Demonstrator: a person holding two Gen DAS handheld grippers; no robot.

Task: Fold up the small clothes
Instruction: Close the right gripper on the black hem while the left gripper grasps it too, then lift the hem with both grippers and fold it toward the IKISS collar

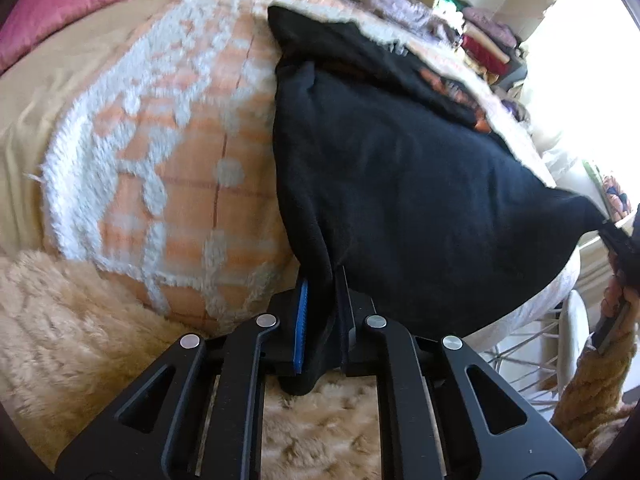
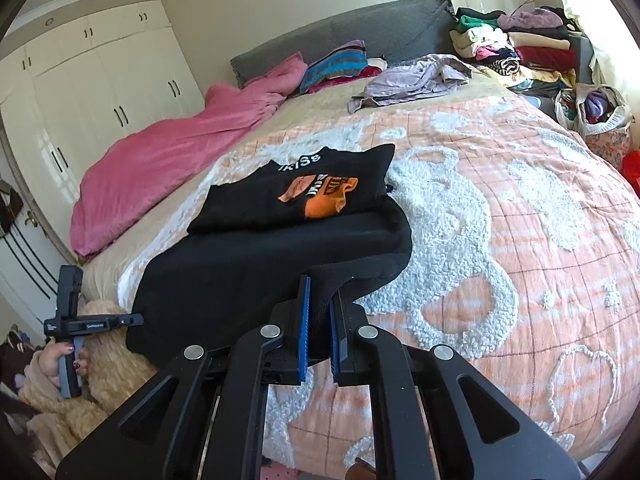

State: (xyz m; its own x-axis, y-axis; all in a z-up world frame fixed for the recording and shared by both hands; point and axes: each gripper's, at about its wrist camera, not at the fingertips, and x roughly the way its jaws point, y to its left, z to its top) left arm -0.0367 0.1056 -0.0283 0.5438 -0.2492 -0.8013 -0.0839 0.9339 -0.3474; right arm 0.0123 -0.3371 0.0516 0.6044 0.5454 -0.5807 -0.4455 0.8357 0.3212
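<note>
Left claw (image 1: 322, 320) is clamped on one edge of the black shirt (image 1: 400, 200), and my right claw (image 2: 318, 328) is clamped on the opposite edge. I note the shirt (image 2: 280, 248) is lifted at my end, while its far part with the orange print (image 2: 320, 196) lies on the peach blanket (image 2: 500, 208) covering the bed (image 2: 332, 96).

The printed lettering on the black garment (image 2: 304, 196) is partly folded under; the blanket (image 1: 168, 152) is motion-blurred.
</note>
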